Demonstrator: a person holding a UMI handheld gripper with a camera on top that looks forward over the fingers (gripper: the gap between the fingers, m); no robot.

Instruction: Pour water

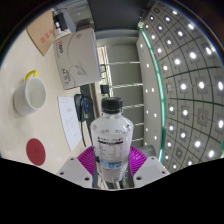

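The hand-held gripper (110,172) has its two fingers closed on a clear plastic water bottle (110,138), the magenta pads (89,160) pressing against its lower body from either side. The bottle stands upright between them, its black cap (111,103) on top and a pale label wrapped round its middle. It looks lifted clear of the desk (30,125), though its base is hidden by the fingers, so I cannot be sure.

Taking the bottle as the marker: well off to its left on the pale desk sits a white cup (31,94), seen from above, with its open mouth showing. Nearer, low to the bottle's left, lies a small round red thing (36,151). Just beside the bottle's left shoulder is a sheet of paper (70,113). Beyond the bottle, further back on the desk, stands a white printed box (77,56). To the bottle's right rises a curved wall dotted with rows of bright lights (180,70).
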